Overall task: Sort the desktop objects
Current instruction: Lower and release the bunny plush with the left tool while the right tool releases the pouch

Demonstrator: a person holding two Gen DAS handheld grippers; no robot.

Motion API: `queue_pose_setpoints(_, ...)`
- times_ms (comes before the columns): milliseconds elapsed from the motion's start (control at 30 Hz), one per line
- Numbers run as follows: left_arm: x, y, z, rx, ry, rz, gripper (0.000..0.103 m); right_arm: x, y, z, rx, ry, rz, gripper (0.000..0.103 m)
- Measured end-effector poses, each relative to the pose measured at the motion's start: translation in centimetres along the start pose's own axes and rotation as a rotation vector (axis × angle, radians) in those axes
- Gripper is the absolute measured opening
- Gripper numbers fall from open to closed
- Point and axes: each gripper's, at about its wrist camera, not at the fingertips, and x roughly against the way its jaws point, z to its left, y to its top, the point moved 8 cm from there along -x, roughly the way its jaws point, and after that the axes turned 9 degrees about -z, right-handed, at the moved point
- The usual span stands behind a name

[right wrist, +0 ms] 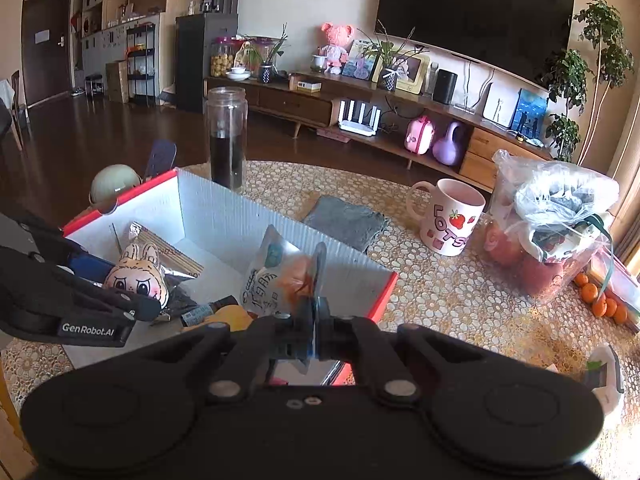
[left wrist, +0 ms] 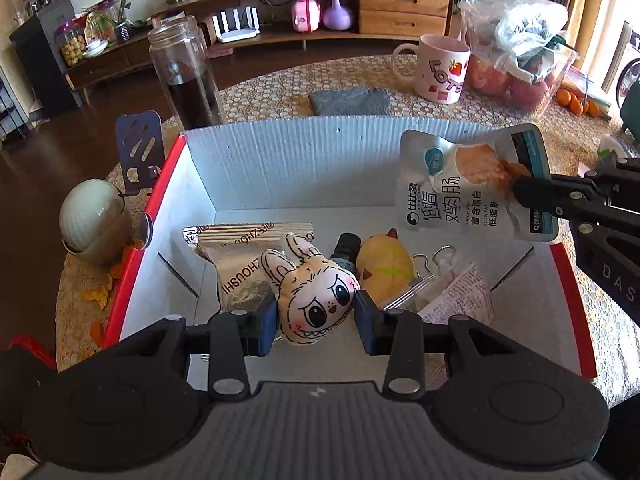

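Left wrist view showed the left gripper [left wrist: 316, 322] low in the centre of the frame, its blue pads [left wrist: 266, 330] pinching the bunny plush [left wrist: 316, 296] by both sides of its face, over the white cardboard box [left wrist: 288, 168] with red outer walls. At the right of the frame, the right gripper [left wrist: 520, 190] was pressed together on the edge of a silver chicken sausage packet [left wrist: 472, 188], which hung above the box's far right corner. On the box floor lay a striped foil snack bag [left wrist: 240, 256] left of the plush, a small dark bottle [left wrist: 344, 250] just behind it, a yellow plush toy [left wrist: 386, 266] beside the bottle, and a clear zip bag [left wrist: 448, 288] at lower right. Beyond the box, in the upper part of the frame, stood a glass jar of dark liquid [left wrist: 186, 76], a pink strawberry mug [left wrist: 436, 68], a folded grey cloth [left wrist: 350, 102] and a plastic bag of fruit [left wrist: 520, 56]. Right wrist view showed the packet [right wrist: 280, 276] clamped edge-on at centre, above the box [right wrist: 224, 216].
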Motion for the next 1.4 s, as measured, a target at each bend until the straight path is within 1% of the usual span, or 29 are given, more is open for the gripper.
queue_pose_setpoints(167, -1.0, -0.4, -0.6, -0.017, -0.001, 0.038, 0.039, -1.2, -0.7, 1.1, 0.059, -0.022, 0.024, 0.001)
queue_pose_setpoints(367, -2.0, -1.0, -1.0, -0.002, 0.019, 0.08, 0.039, -2.8, -1.2, 1.9, 0.123, -0.055, 0.037, 0.001)
queue_pose_setpoints(600, -2.5, -1.3, -1.5, 0.016, 0.052, 0.093, 0.04, -3.5, -1.5, 2.3, 0.184, -0.065, 0.031, 0.001)
queue_pose_setpoints(800, -3.0, -2.1, -1.8, 0.038, 0.068, 0.101, 0.04, -3.4, -1.7, 1.9, 0.164, -0.04, 0.038, 0.002)
queue_pose_setpoints(867, -3.1, -2.4, -2.0, 0.046, 0.07, 0.102, 0.044, -3.1, -1.9, 1.9, 0.165, -0.032, 0.037, 0.004)
queue_pose_setpoints(933, -3.1, -2.7, -2.3, 0.047, 0.073, 0.092, 0.06, -2.9, -2.0, 2.1, 0.163, -0.014, 0.038, 0.005)
queue_pose_setpoints(1000, -2.9, -2.8, -2.7, 0.029, 0.077, 0.082, 0.064, -2.6, -2.2, 2.2, 0.163, -0.001, 0.039, 0.007)
queue_pose_setpoints(1067, -2.8, -2.9, -3.0, 0.019, 0.081, 0.074, 0.065, -2.3, -2.4, 2.3, 0.154, 0.013, 0.045, 0.008)
queue_pose_setpoints(1100, -2.7, -2.9, -3.1, 0.021, 0.083, 0.071, 0.066, -2.2, -2.4, 2.3, 0.146, 0.02, 0.045, 0.009)
queue_pose_setpoints(1167, -2.5, -2.9, -3.1, 0.027, 0.09, 0.062, 0.069, -1.8, -2.5, 2.2, 0.14, 0.03, 0.045, 0.018)
queue_pose_setpoints(1200, -2.4, -2.9, -3.1, 0.029, 0.091, 0.059, 0.071, -1.7, -2.6, 2.2, 0.14, 0.035, 0.048, 0.021)
queue_pose_setpoints(1267, -2.1, -2.9, -3.1, 0.033, 0.101, 0.053, 0.073, -1.4, -2.6, 2.0, 0.128, 0.046, 0.05, 0.032)
queue_pose_setpoints(1333, -1.9, -3.1, -3.1, 0.041, 0.105, 0.05, 0.074, -1.0, -2.6, 1.8, 0.112, 0.045, 0.045, 0.038)
queue_pose_setpoints(1400, -1.6, -3.1, -3.2, 0.036, 0.114, 0.042, 0.075, -0.6, -2.6, 1.5, 0.1, 0.061, 0.048, 0.039)
